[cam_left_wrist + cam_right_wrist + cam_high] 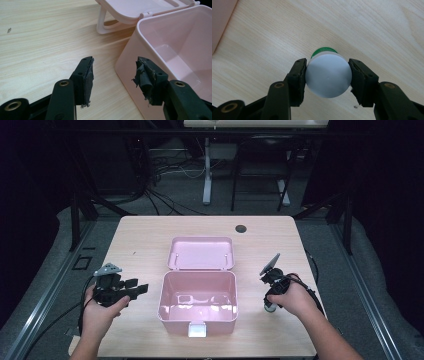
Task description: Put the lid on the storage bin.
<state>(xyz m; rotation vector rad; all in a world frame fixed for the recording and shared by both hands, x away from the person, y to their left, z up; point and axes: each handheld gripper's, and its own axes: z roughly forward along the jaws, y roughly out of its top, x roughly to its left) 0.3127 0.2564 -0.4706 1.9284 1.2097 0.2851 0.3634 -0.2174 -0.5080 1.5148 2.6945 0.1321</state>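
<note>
Pale wood-grain laminate covers the table (150, 235), which stands in a dark room with cables on the floor behind it and has a small dark round hole near its far edge. We judge the step in hand to be the pick-up: in our right gripper (327, 75) view the two black jaws stand on either side of a small white bottle (328, 76), seen from above as a smooth, matte, round cap with a green band just showing beyond it, and the pads look to be touching its sides, so we take the gripper as clamped on it. In the high view the bottle (270, 307) stands on the table under our right hand, well to the right of the pink box (197, 317). That box is glossy moulded plastic with rounded corners, its lid (201, 252) hinged back flat behind it and a pale latch at the front; its inside looks bare. Our left gripper (113, 75) waits with jaws apart, holding nothing, just beside the left wall of the box; its pads are worn and frayed. Next, we think, comes a straight lift and a carry leftward over the rim, keeping the grip firm, since the smooth round cap could slip or roll between the pads.
</note>
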